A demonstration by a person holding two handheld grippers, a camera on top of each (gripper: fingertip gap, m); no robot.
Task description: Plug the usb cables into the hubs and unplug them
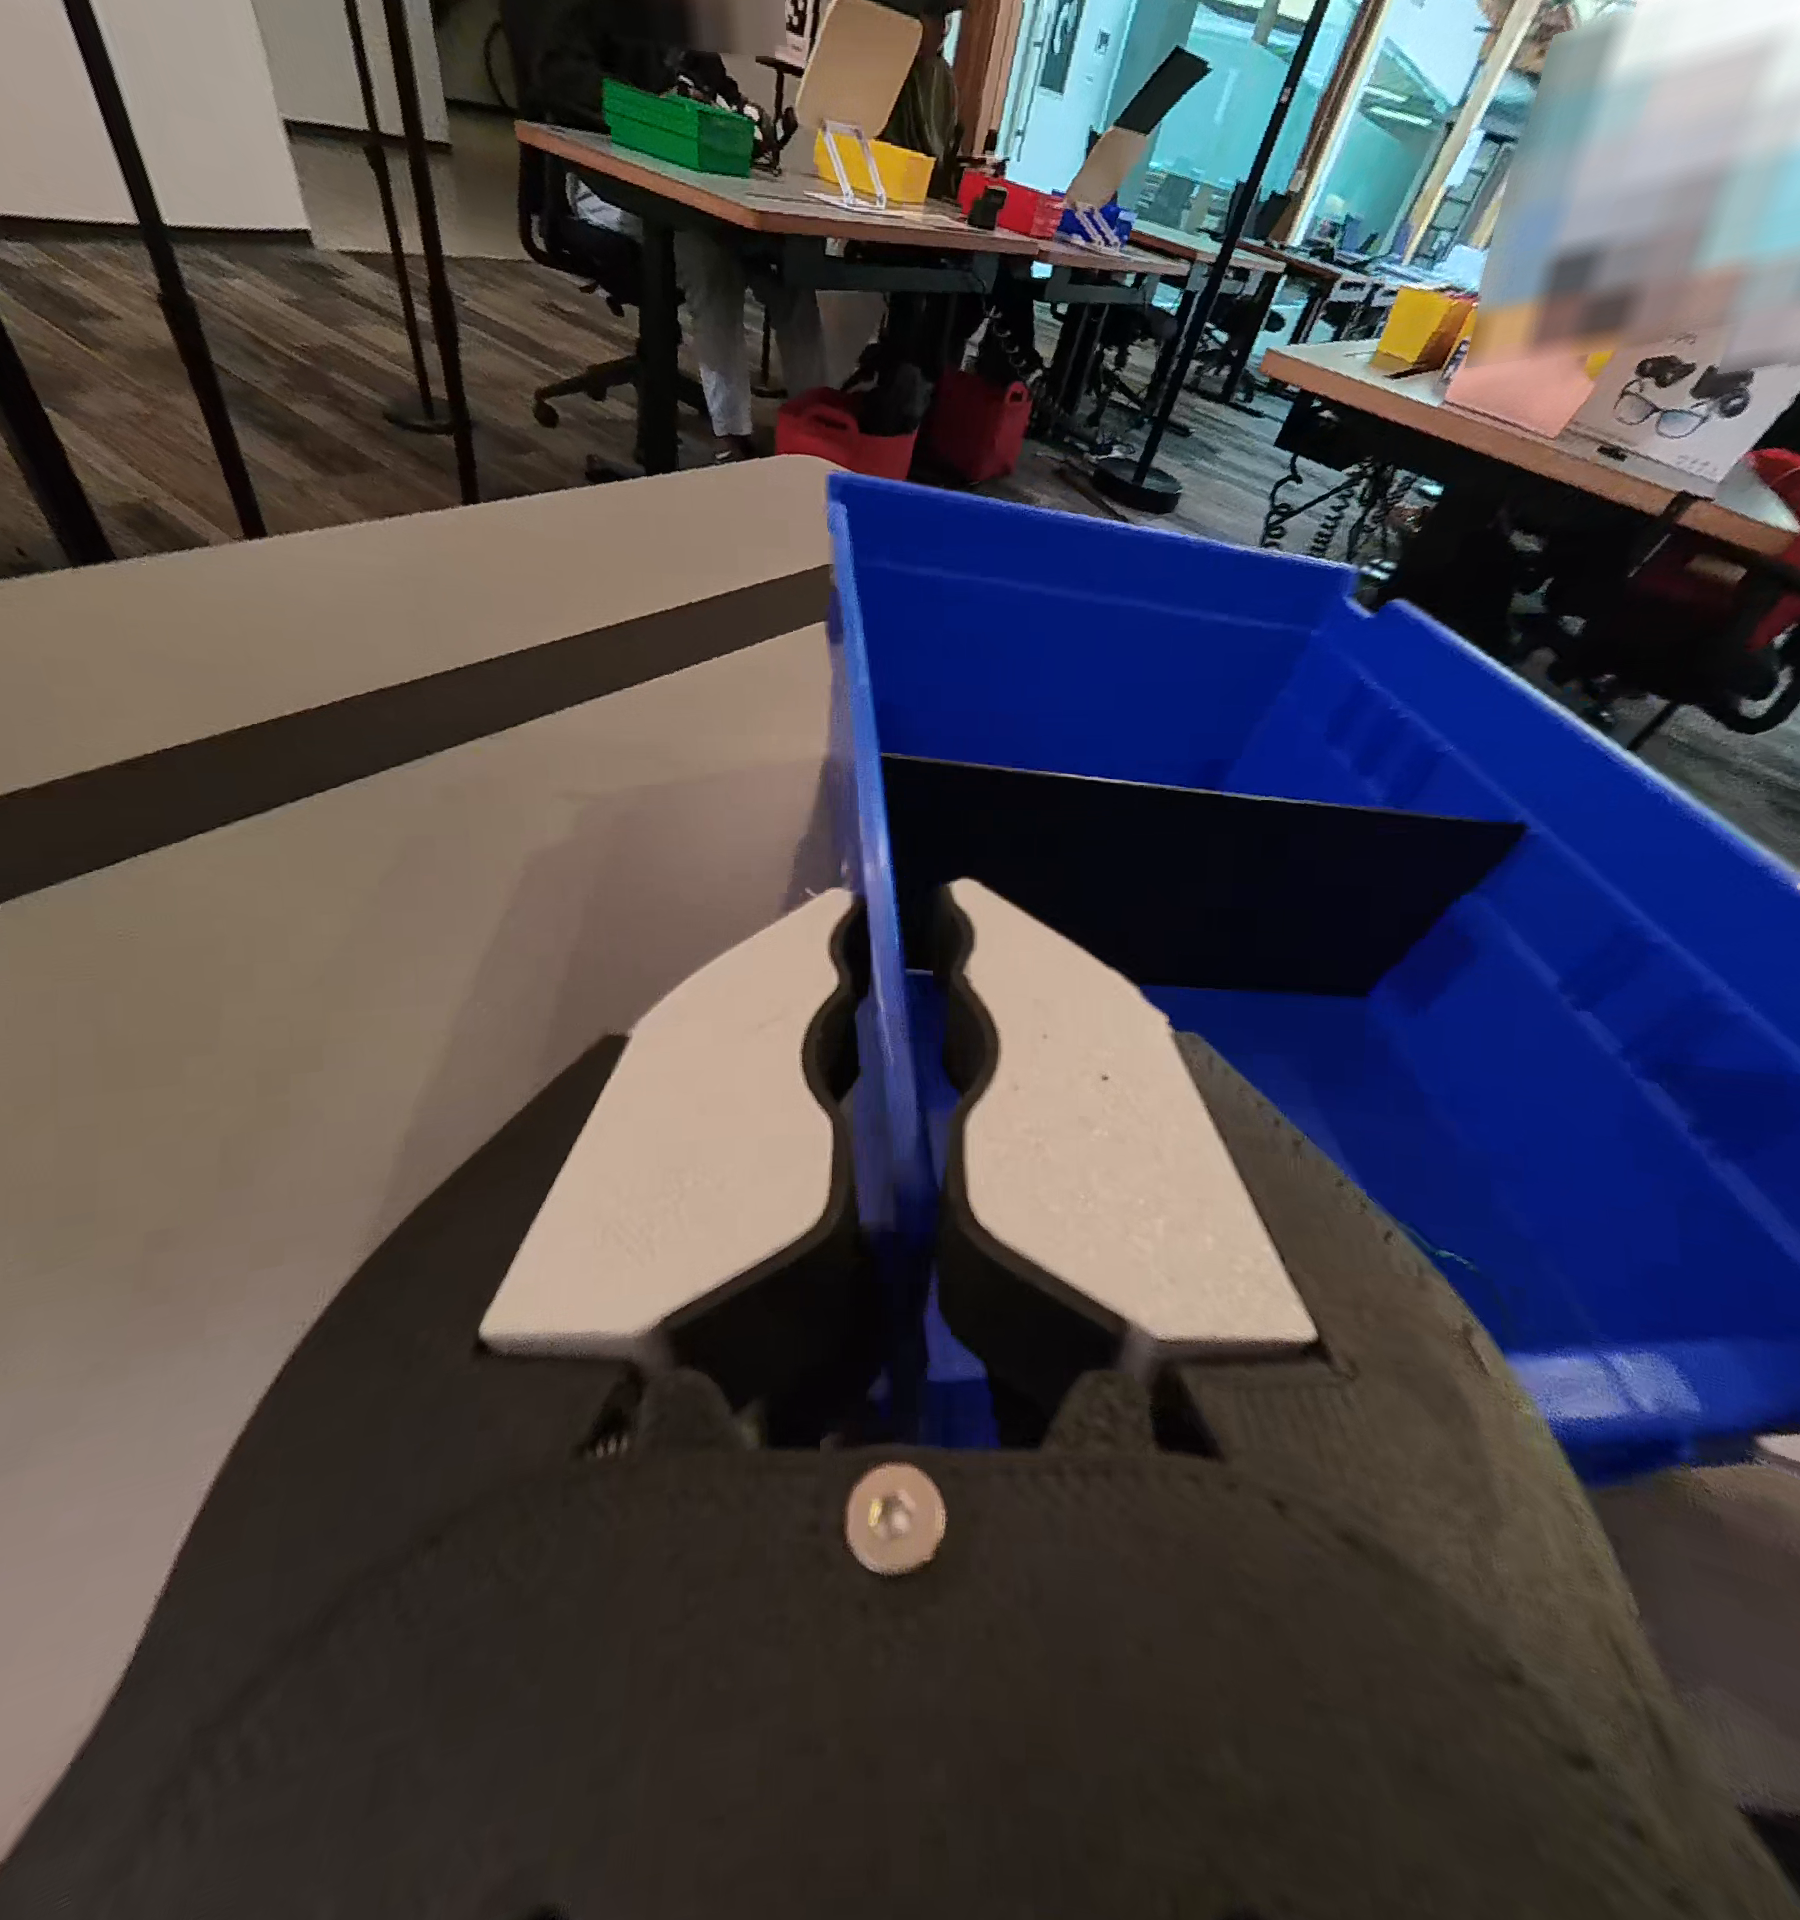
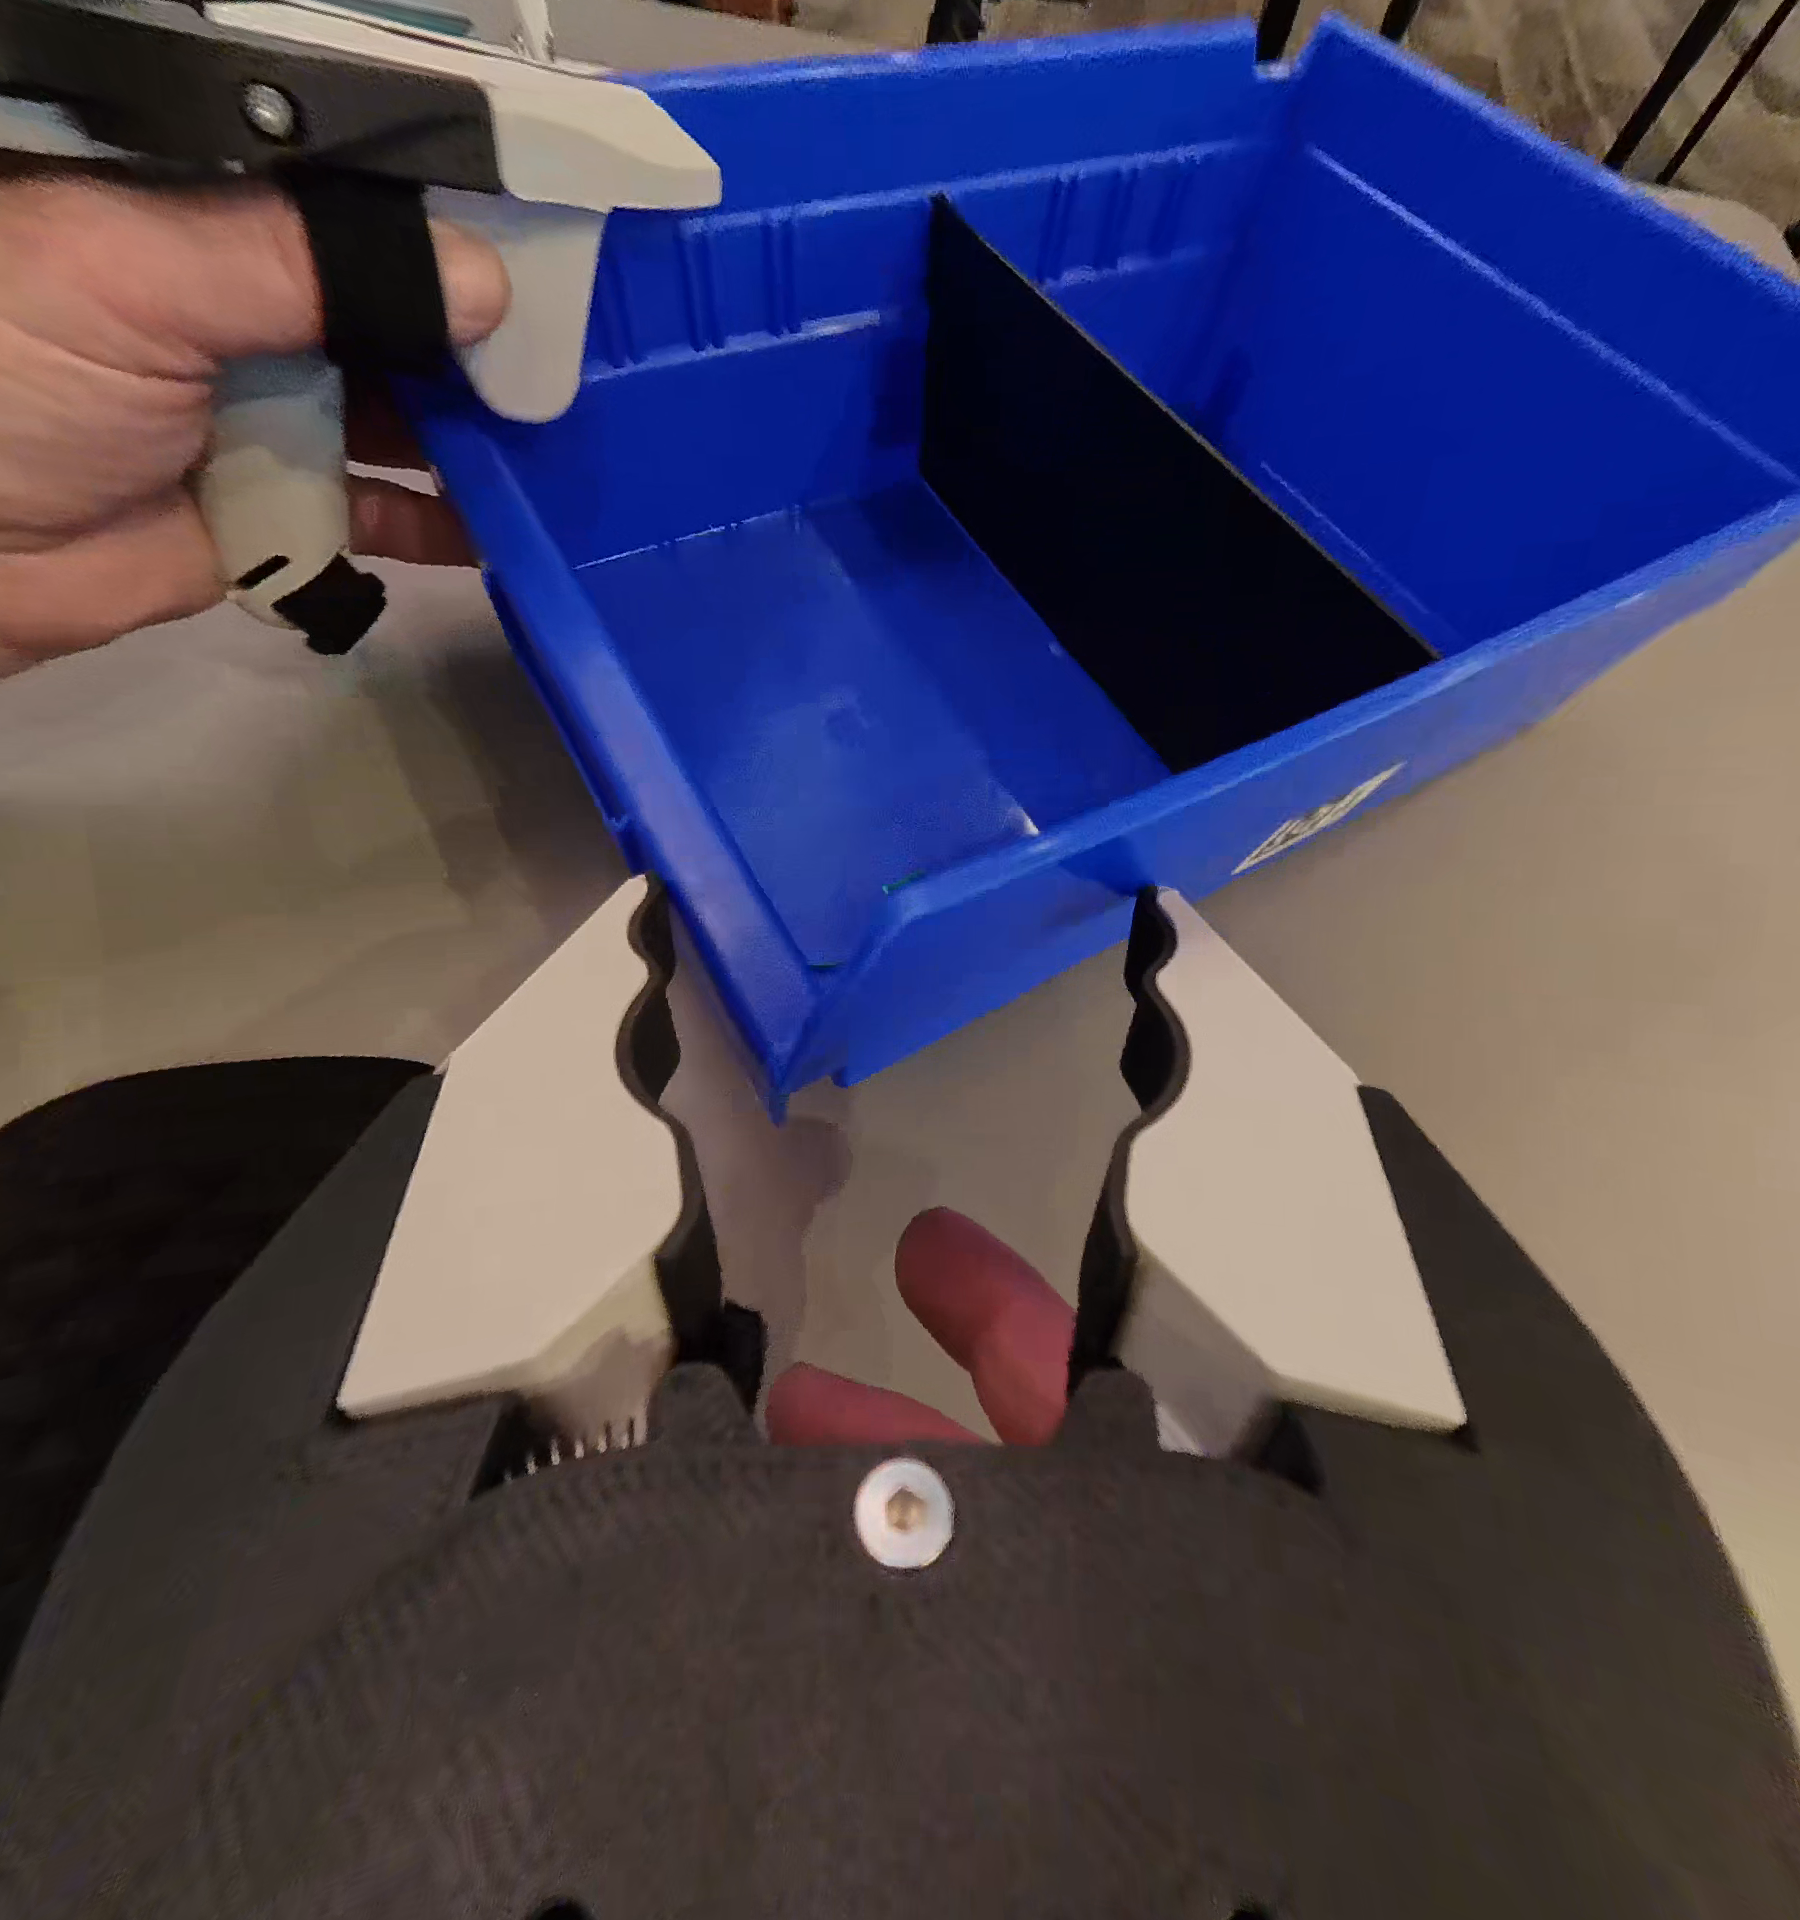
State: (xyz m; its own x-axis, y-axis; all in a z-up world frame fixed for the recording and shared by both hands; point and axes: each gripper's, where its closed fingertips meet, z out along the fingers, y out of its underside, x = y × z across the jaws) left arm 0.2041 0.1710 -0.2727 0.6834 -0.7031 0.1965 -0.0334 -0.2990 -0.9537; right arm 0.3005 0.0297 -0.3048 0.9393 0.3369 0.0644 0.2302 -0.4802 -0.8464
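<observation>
No USB cable or hub shows in either view. A blue plastic bin (image 1: 1083, 665) with a black divider (image 1: 1187, 883) sits on the grey table, and both its compartments are bare. My left gripper (image 1: 901, 914) is shut on the bin's left side wall. In the right wrist view the bin (image 2: 1498, 416) looks tilted, with its divider (image 2: 1135, 520) across the middle. The left gripper (image 2: 563, 156) grips the bin's far left rim, held by a hand (image 2: 96, 364). My right gripper (image 2: 896, 904) is open, and the bin's near corner lies between its fingers.
The grey table (image 1: 356, 987) has a dark seam (image 1: 356, 748) running across it. Black stand poles (image 1: 169, 270) rise behind the table. Other desks (image 1: 771, 197) with green, yellow and red bins stand farther off. Two fingertips (image 2: 979, 1320) show under my right gripper.
</observation>
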